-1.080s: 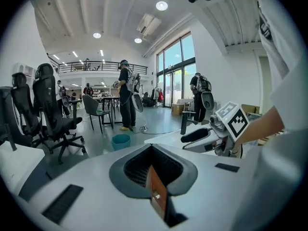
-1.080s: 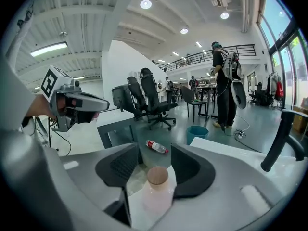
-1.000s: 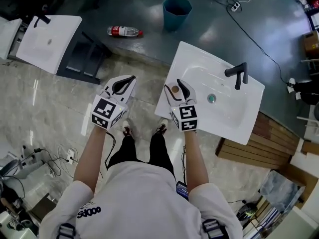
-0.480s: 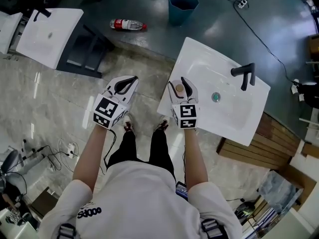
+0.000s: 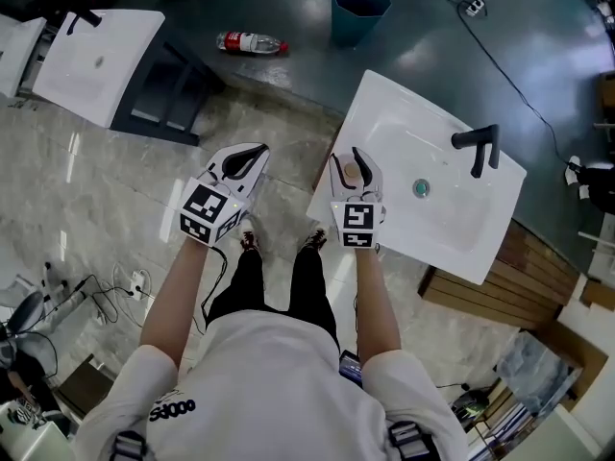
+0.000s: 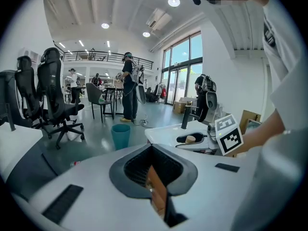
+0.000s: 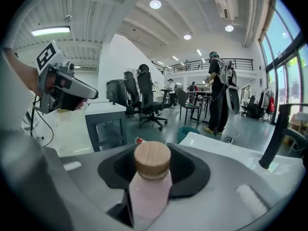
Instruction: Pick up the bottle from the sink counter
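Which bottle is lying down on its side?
The clear bottle with the red label, on the dark floor near the teal bin. The pink bottle with the wooden cap stands upright on the white sink counter.

Floor: pale marbled tiles (image 5: 96, 190) border a glossy dark grey floor (image 5: 288, 8). A white sink counter (image 5: 381, 109) with a black tap (image 5: 478, 145) stands at the right. A second sink (image 5: 106, 60) sits on a dark cabinet (image 5: 168, 99) at upper left. A teal bin (image 5: 360, 8), a cable (image 5: 500, 56) and wooden slats (image 5: 509, 277) are on the floor. Black office chairs (image 6: 53, 95) stand on the grey area. Tall windows (image 6: 185, 71) admit daylight. Round ceiling lights (image 6: 173, 2) are lit. A railed mezzanine (image 6: 106, 57) runs along the back. Walls (image 6: 231, 81) are white.
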`<state>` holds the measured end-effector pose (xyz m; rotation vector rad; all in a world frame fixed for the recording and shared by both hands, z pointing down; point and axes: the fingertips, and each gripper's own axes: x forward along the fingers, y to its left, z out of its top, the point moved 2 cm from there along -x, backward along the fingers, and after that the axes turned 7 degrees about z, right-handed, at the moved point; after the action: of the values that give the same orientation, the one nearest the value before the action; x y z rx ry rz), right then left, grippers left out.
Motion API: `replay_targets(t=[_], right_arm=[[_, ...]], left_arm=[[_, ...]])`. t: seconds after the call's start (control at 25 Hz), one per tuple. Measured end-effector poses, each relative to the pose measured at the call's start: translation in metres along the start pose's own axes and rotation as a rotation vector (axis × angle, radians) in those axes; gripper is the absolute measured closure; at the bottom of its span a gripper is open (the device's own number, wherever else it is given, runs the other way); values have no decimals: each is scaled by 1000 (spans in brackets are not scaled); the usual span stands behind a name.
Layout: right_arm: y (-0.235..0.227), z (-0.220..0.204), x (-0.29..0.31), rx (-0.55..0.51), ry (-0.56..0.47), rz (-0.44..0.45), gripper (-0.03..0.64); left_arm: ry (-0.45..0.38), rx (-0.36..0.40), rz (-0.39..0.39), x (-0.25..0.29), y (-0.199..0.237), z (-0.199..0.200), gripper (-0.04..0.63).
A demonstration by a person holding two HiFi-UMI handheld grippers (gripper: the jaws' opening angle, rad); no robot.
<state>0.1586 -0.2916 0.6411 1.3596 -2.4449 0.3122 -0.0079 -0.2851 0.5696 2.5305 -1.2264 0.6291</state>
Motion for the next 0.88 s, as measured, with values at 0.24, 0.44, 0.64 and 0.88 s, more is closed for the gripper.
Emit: replay_targets(t=[0.24, 0.44, 0.64, 0.88], right_arm=[[1, 0, -3, -65, -23, -19, 488], [1, 1, -5, -81, -20, -17, 506], [0, 6, -8, -42, -24, -5, 511], [-5, 39, -29, -39, -51, -50, 512]], left_arm=[[11, -27, 10, -1, 4, -11, 593], [13, -26, 9, -2, 5, -13, 594], [-3, -41, 6, -5, 9, -9, 592], [-60, -42, -21, -6, 10, 20, 592]])
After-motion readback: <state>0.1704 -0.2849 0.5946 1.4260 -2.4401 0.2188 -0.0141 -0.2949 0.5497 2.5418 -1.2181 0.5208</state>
